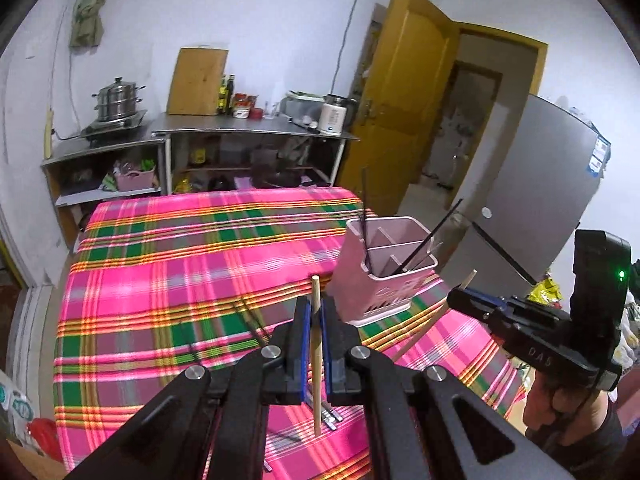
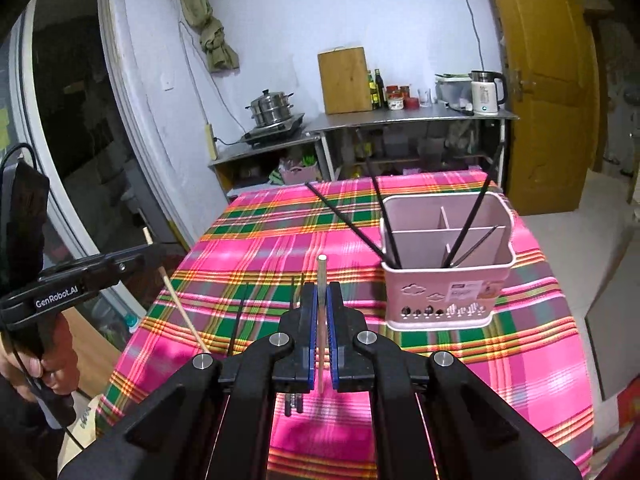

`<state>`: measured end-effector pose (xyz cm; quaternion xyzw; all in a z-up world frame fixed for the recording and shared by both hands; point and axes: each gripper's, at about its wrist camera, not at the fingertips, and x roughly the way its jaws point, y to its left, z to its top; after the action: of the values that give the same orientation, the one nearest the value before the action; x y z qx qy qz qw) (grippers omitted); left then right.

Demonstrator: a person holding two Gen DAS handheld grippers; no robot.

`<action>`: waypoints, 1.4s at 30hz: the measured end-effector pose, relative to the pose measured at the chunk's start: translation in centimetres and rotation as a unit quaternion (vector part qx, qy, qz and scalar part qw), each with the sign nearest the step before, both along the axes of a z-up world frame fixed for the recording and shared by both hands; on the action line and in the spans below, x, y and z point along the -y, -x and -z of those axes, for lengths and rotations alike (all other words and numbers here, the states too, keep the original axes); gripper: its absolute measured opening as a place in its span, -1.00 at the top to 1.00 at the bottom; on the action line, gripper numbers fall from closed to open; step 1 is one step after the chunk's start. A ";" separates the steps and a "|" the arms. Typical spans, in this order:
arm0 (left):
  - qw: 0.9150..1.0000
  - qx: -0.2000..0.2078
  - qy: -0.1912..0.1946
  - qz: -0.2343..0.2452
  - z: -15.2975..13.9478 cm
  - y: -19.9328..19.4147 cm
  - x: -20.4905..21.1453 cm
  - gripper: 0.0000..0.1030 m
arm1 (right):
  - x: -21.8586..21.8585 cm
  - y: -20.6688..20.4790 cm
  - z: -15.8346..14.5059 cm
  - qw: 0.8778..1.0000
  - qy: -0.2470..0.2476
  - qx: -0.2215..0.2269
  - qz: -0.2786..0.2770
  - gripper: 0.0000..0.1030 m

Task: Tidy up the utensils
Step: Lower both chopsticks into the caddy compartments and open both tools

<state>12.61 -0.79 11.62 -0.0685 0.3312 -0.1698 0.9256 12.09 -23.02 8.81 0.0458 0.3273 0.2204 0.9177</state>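
A wooden chopstick (image 1: 316,344) is clamped in the left gripper (image 1: 316,312) and another chopstick (image 2: 321,320) in the right gripper (image 2: 320,300), both held above the plaid tablecloth (image 1: 180,260) near the pink holder (image 2: 444,276).

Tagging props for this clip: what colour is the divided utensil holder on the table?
Pale pink utensil holder, with small cloud and tree decorations on its front; the right wrist view shows it best.

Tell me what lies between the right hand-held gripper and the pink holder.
Only bare plaid tablecloth separates the right hand-held gripper from the pink holder, in the right wrist view.
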 end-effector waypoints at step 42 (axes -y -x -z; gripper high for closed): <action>0.997 0.052 0.034 0.042 -2.8 -16.3 11.3 0.90 | 5.2 -9.0 -4.1 0.993 0.010 0.067 0.093 0.91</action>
<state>28.92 -12.10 14.47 -0.0775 0.2796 -0.2229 0.9307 21.09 -28.23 12.88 0.0517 0.2615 0.1336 0.9545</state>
